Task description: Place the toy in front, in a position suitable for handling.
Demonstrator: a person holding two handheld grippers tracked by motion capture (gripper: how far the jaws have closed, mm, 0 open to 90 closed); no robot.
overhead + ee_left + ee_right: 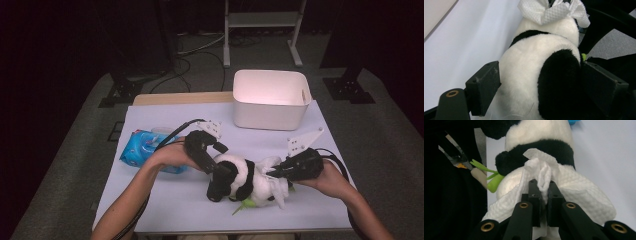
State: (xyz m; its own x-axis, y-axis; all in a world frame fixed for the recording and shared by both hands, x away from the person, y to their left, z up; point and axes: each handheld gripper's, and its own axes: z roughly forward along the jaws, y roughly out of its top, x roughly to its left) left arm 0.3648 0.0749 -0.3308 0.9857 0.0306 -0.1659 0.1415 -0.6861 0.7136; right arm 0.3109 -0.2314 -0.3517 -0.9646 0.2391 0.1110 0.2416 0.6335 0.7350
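On the table (165, 200), seen from above, a panda toy (240, 180) lies between both grippers, wiping apparently underway. The left gripper (539, 82) view shows wide jaws bracketing its body, grip uncertain. The right gripper (543, 195) view shows jaws pinching a white wipe (574, 190) against it.

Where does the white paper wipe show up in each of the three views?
High view: the white paper wipe lies right of centre, draped on the plush panda.
Left gripper view: top centre, beyond the panda's back.
Right gripper view: centre, pinched in the right tool.
Shared landmark: the panda's black band.
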